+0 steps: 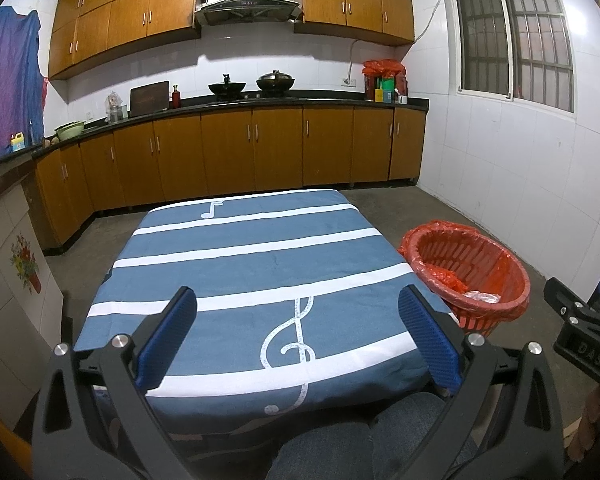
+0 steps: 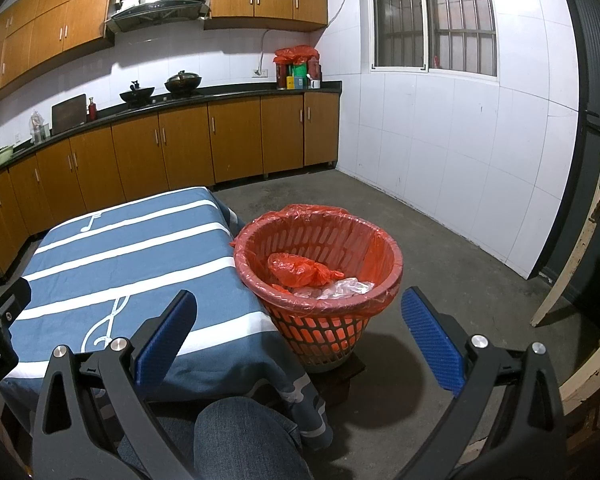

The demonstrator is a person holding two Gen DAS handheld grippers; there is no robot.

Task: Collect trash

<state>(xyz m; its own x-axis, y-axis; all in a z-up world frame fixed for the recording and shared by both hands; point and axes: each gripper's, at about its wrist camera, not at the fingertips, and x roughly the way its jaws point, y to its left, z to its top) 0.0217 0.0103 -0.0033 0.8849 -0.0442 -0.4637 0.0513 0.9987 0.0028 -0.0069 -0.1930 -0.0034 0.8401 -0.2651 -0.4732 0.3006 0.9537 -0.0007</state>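
A red slatted waste basket (image 2: 320, 320) with a red liner stands on the floor right of the table. Inside it lie a knotted red plastic bag (image 2: 300, 268) and crumpled clear plastic (image 2: 346, 287). The basket also shows in the left wrist view (image 1: 496, 304). The table has a blue cloth with white stripes and music notes (image 1: 240, 264); the same cloth shows in the right wrist view (image 2: 140, 256). My left gripper (image 1: 298, 300) is open and empty above the table's near part. My right gripper (image 2: 300, 304) is open and empty, just before the basket's near rim.
Wooden kitchen cabinets (image 1: 260, 148) and a dark counter with pots run along the far wall. My knee in jeans (image 2: 240, 436) is at the table's near edge. A worn white wooden frame (image 2: 588, 264) stands at the right. Concrete floor (image 2: 440, 240) lies beyond the basket.
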